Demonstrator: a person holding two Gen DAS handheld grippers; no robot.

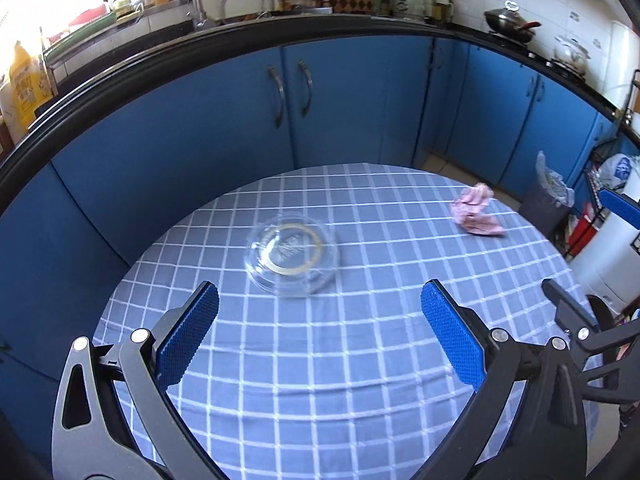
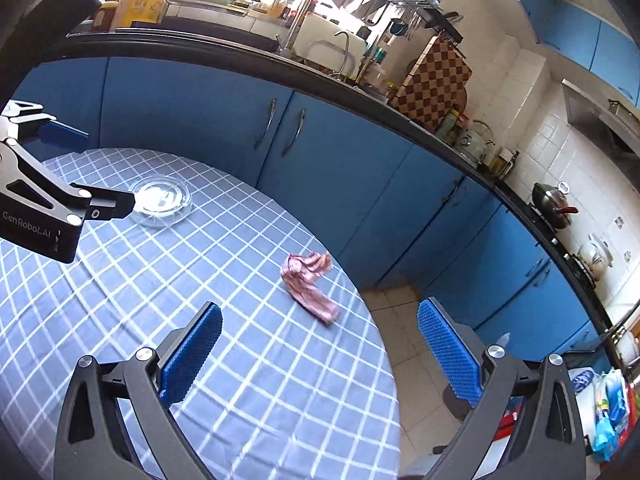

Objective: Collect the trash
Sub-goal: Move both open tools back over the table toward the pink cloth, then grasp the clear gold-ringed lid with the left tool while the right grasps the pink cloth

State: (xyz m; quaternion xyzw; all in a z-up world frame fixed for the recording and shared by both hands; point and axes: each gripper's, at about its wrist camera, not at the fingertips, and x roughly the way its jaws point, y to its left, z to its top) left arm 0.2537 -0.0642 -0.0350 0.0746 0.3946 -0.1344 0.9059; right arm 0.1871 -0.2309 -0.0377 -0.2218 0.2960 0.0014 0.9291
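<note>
Crumpled pink wrapper [image 2: 310,284] lying loose on the checked blue surface [image 2: 248,380], close to its right-hand edge, touching nothing else; seen from the left wrist view as a small pink wad [image 1: 476,212] far off to the right. Well apart from it, toward the middle, a clear glass dish [image 1: 294,254], apparently empty. Beyond the edge, on the floor by the blue cabinets, a grey bin [image 1: 548,200] with a liner, the likely place for the trash.

Right hand-held gripper [image 2: 320,356] poised short of the wrapper, blue pads spread wide, nothing between them. Left hand-held gripper [image 1: 320,332] equally wide apart and bare, aimed at the dish rather than the wrapper.

Step in hand, by the look of it: the approach, with no pickup yet made. Next move probably for the right side: forward and down, so that one pad lands on each side of the wad, then a firm close. Thin, light material, so likely to slide or flatten under a shallow pinch; better taken at the bunched upper part than at the flat tail
</note>
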